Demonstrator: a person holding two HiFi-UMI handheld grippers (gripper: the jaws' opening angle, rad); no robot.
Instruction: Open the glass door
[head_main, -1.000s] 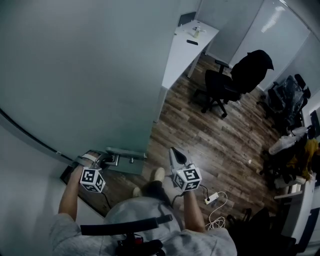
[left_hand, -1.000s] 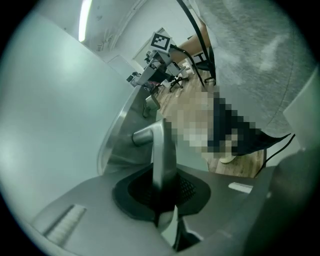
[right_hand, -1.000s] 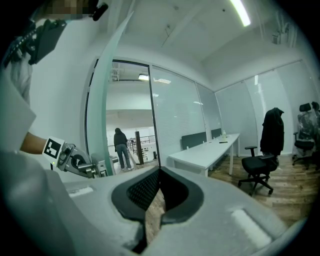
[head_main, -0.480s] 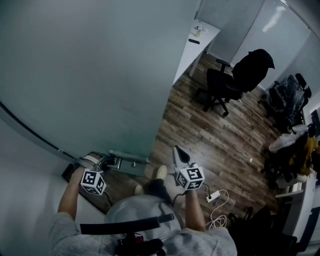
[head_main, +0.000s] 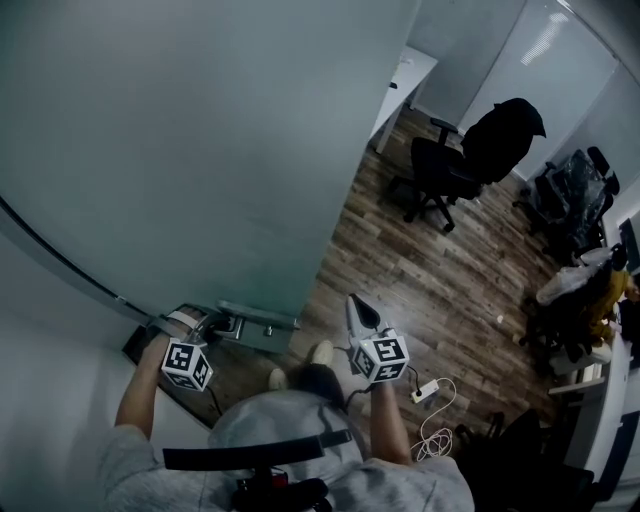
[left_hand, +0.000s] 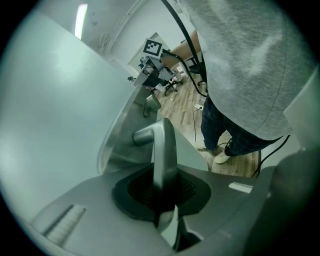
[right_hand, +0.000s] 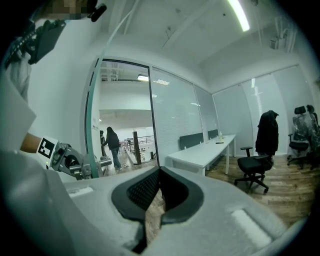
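Gripping the door handle (left_hand: 163, 145) at the lower left of the head view, the left gripper (head_main: 214, 322) is clamping its jaws on the metal lever. This grip seems meant to let the person work the latch and swing the panel with one hand. The frosted glass door (head_main: 200, 150) is filling the upper left and centre of the frame. It is apparently standing ajar, with its free edge running down toward the handle plate. Just right of centre, the right gripper (head_main: 358, 312) is hanging over the wooden floor (head_main: 430, 270) with its jaws together and nothing between them, probably held back so that it is not fouling the door. Farther right, a black office chair (head_main: 470, 160) is standing beside a white desk (head_main: 405, 85), and a power strip (head_main: 420, 396) is lying near the person's feet. No brand or legible writing is showing; each marker cube (head_main: 187, 364) is bearing only black-and-white square patterns.
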